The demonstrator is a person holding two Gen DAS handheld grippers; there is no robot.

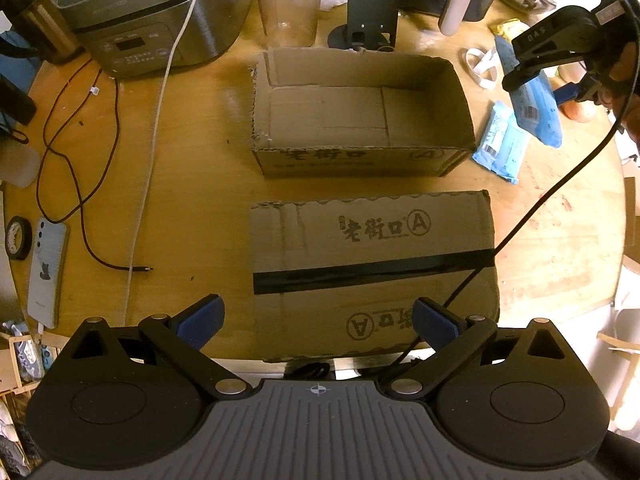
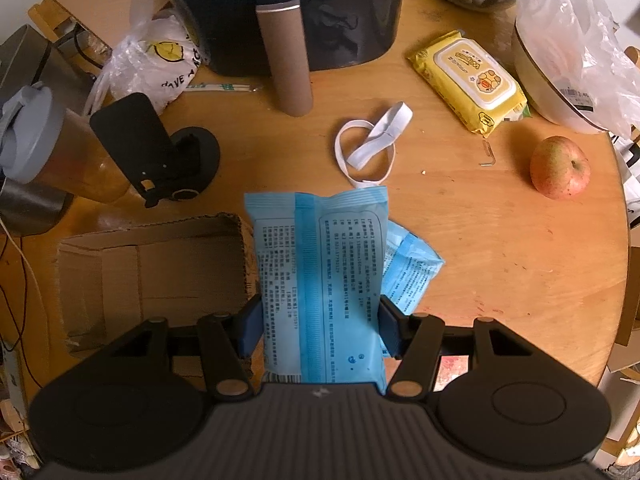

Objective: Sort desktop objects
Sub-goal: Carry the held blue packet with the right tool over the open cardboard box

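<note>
A blue packet (image 2: 320,280) is held clamped between the jaws of the right gripper (image 2: 320,320), lifted clear of the table (image 2: 480,240) just to the right of the open cardboard box (image 1: 360,112). The left gripper (image 1: 318,320) is seen with its jaws spread wide and nothing between them, hovering over the taped carton (image 1: 372,264) that lies on the near side of the open cardboard box.

No object can be made out inside the open cardboard box; its floor shows bare in the left wrist view. A second blue packet (image 1: 500,144) lies on the table against the box's right corner. Further right of the box and behind it, a white elastic band (image 2: 372,140), a yellow wipes pack (image 2: 468,80) and an apple (image 2: 560,168) are left loose. To the left of the box a phone (image 1: 48,268), a tape roll (image 1: 18,238) and cables (image 1: 80,160) lie.

It is judged that the sorting is far from complete: 1 packet is in hand, and at least 4 loose items on the right remain outside the box. Which of the items are meant for the box cannot be told.
</note>
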